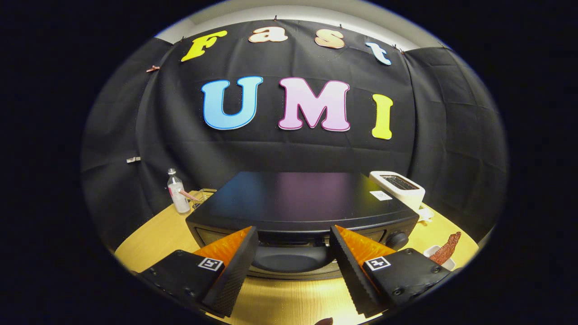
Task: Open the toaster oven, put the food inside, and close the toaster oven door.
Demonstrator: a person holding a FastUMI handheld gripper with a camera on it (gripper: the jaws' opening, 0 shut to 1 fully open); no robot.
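Between the spread, empty fingers of the gripper (293, 253) sits the toaster oven (300, 212), door apparently closed (opening step judged pending). Next move: engage the door handle (289, 261). Food (446, 248) waits in a white dish beside the oven on the wooden worktop (149, 234); black cloth walls the booth.

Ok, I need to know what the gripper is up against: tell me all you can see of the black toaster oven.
The toaster oven is a black, glossy-topped box standing level on the wooden table, just ahead of the open gripper. Its door looks closed, the front curving between the fingers, with a round knob at one end. Nothing grips it.
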